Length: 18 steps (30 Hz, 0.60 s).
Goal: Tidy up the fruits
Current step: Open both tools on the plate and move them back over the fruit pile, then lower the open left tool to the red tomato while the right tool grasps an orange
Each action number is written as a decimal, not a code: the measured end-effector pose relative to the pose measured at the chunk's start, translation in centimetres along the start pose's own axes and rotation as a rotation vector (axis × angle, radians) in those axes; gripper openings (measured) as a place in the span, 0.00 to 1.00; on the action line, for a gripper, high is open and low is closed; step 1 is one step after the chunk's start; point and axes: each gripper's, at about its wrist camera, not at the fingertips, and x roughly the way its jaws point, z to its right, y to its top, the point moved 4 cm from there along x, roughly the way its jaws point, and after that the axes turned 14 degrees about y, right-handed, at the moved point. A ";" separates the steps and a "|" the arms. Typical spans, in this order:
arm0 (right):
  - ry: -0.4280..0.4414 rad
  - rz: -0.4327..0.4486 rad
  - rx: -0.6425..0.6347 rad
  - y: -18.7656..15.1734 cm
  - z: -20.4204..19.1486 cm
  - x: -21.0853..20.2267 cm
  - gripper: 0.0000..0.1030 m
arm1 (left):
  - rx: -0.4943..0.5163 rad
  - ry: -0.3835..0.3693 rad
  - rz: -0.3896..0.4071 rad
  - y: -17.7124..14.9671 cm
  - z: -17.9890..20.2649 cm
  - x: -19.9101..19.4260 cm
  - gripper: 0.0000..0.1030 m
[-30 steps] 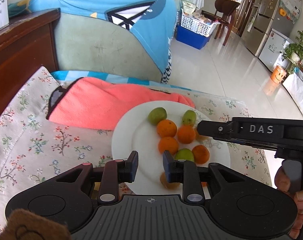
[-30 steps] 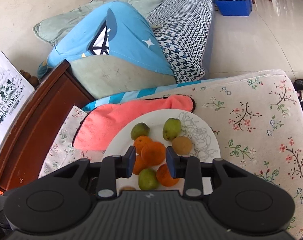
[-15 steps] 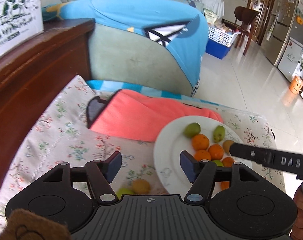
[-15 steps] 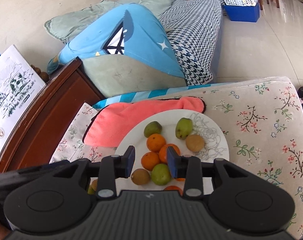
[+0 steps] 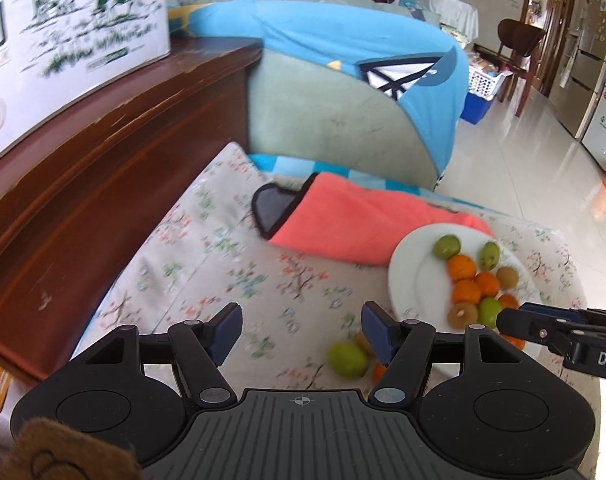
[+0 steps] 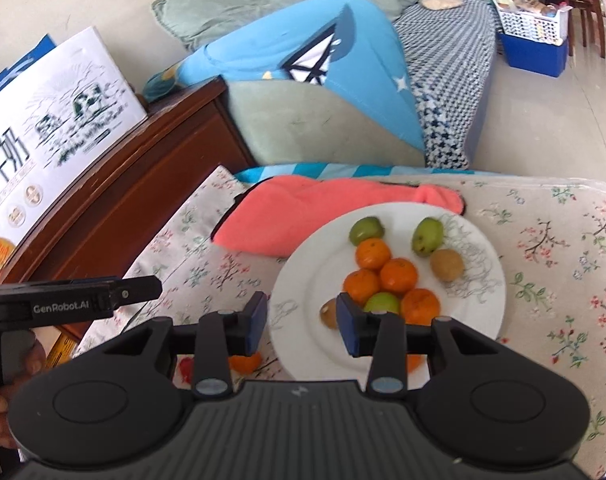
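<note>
A white plate [image 6: 299, 276] on the floral cloth holds several oranges [image 6: 399, 276], green fruits [image 6: 367, 229] and brown fruits [image 6: 447, 265]. My right gripper [image 6: 301, 310] hangs over the plate's near left rim, open narrowly with nothing between its fingers. In the left wrist view the plate [image 5: 407, 276] lies to the right. My left gripper [image 5: 301, 322] is open wide over bare cloth and holds nothing. A green fruit [image 5: 347, 358] and an orange [image 5: 379, 372] lie on the cloth by its right finger. Another loose orange [image 6: 245, 362] shows under the right gripper's left finger.
A coral towel [image 5: 355, 224] lies behind the plate. A dark wooden cabinet [image 5: 103, 160] with a white printed box [image 5: 63, 32] on it borders the cloth on the left. A blue cushion [image 6: 303, 52] stands behind. The cloth's edge drops to the floor on the right.
My left gripper has opened wide and swung left, off the plate and over the cloth. My right gripper has drawn back from the oranges to the plate's near rim, its jaws a little wider.
</note>
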 end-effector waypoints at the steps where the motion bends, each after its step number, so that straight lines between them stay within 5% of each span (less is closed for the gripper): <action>1: 0.007 -0.009 -0.006 -0.4 -0.4 0.1 0.39 | 0.002 0.000 -0.003 -0.3 -0.3 0.0 0.64; 18: 0.026 -0.134 -0.049 -4.5 -3.4 4.4 0.39 | 0.145 0.071 -0.079 -4.6 -2.7 1.7 0.64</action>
